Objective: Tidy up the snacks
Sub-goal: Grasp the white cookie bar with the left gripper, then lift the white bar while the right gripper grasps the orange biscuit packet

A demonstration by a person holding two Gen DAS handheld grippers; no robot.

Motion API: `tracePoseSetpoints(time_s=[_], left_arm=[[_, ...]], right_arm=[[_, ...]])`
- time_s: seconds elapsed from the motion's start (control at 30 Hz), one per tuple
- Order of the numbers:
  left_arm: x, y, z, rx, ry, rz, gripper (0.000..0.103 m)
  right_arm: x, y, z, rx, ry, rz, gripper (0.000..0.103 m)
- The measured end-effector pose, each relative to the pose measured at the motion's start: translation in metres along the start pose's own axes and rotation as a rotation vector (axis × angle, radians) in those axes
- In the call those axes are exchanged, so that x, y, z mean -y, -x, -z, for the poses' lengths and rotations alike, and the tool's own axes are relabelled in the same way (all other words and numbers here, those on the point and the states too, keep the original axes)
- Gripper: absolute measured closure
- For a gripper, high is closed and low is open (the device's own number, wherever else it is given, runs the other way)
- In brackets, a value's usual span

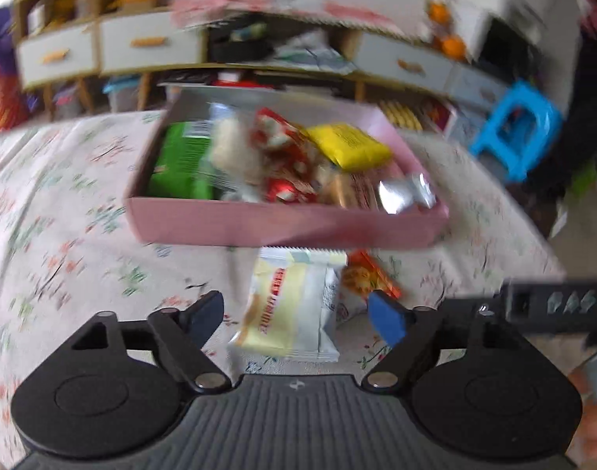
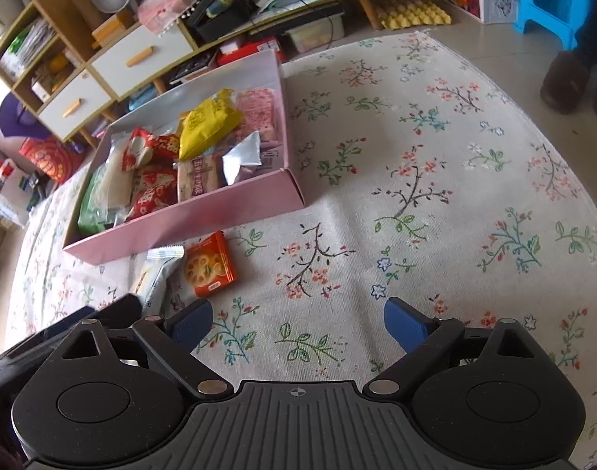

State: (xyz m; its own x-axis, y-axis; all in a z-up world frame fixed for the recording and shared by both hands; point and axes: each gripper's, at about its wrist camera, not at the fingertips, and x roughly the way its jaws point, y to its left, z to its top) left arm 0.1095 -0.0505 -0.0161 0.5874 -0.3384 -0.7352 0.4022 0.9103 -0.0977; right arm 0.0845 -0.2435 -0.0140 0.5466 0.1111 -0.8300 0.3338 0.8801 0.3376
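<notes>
The left gripper (image 1: 296, 315) hangs spread wide with nothing between its fingers, lined up over a white snack packet (image 1: 290, 309) that lies on the flowered surface (image 2: 435, 180) just in front of the pink box (image 1: 282, 227). That view is blurred, so fine detail is hard to read. To take the packet well, I would come down with one finger on each long side, close across its middle rather than a sealed end, and lift high enough to clear the box's near wall before carrying it in. Just to the right of it, touching or nearly so, lies an orange cracker packet (image 2: 209, 264), also outside the box; keeping the right finger off it should avoid dragging it along. The box already holds green, red, yellow and silver packets, with the most room seemingly toward its far right. Further right, the right gripper (image 2: 298, 327) is likewise spread and empty, over bare cloth.
</notes>
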Motion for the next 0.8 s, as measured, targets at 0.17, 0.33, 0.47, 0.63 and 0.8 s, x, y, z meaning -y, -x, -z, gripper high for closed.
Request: tracePoseSetpoints(time_s=[0.17, 0.33, 0.47, 0.63, 0.8], left_arm=[[-0.005, -0.008, 0.0, -0.059, -0.004, -0.039, 0.06], [-0.043, 0.016, -0.007, -0.065, 0.179, -0.001, 0.06], [-0.064, 0.031, -0.004, -0.075, 0.305, -0.011, 0.06], [-0.076, 0.041, -0.004, -0.046, 0.378, -0.013, 0.06], [-0.076, 0.035, -0.007, -0.045, 0.399, -0.02, 0.06]], right_arm=[[0.0, -0.002, 0.002, 0.016, 0.016, -0.003, 0.009], [-0.011, -0.002, 0.001, 0.045, 0.068, -0.046, 0.015], [-0.034, -0.007, 0.0, 0.066, 0.213, -0.105, 0.015], [-0.056, -0.023, -0.001, 0.059, 0.352, -0.111, 0.014], [-0.07, -0.039, 0.006, 0.057, 0.411, -0.093, 0.012]])
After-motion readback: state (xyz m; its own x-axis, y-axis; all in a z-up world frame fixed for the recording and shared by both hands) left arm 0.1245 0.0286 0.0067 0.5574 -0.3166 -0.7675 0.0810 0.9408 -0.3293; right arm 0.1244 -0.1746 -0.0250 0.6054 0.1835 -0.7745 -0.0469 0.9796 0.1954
